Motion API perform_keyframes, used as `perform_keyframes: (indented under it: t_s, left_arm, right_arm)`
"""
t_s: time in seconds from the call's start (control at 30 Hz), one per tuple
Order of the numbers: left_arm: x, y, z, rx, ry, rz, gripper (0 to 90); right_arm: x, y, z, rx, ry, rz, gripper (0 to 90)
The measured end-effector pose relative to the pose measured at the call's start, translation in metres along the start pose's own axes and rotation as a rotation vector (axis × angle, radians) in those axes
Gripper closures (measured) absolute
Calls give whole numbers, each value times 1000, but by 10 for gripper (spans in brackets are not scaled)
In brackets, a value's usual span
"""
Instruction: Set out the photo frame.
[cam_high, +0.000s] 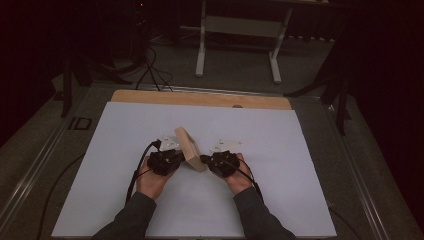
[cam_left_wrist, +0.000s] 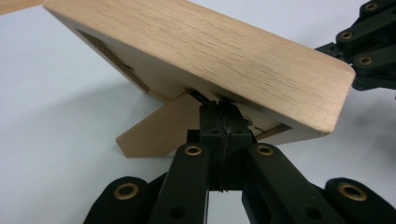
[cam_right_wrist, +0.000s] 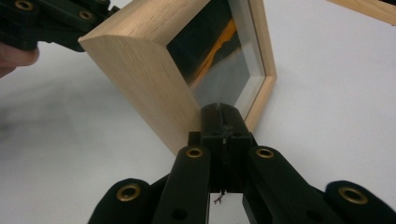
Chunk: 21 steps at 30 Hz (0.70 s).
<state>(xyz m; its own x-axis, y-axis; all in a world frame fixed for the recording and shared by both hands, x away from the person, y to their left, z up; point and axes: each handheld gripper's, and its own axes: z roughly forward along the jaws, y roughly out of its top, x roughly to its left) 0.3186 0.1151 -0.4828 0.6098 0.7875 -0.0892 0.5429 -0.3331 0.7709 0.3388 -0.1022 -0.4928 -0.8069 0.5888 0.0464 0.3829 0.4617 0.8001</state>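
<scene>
White sheet covers wooden table; dark room behind.

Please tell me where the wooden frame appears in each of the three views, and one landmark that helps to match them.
High view: the frame is at table centre, between the two claws.
Left gripper view: its back and fold-out stand fill the upper middle, above the closed jaws.
Right gripper view: its glass front and thick side fill the upper middle, at the jaw tips.
Shared landmark: the white sheet under the frame.
</scene>
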Motion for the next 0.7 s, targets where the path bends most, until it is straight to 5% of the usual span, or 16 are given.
perform_keyframes:
  t_s: [0.7]
  left_arm:
    - [10,-5,5,7,-15,-29,895]
  right_arm:
    - [13,2,3,4,32,-27,896]
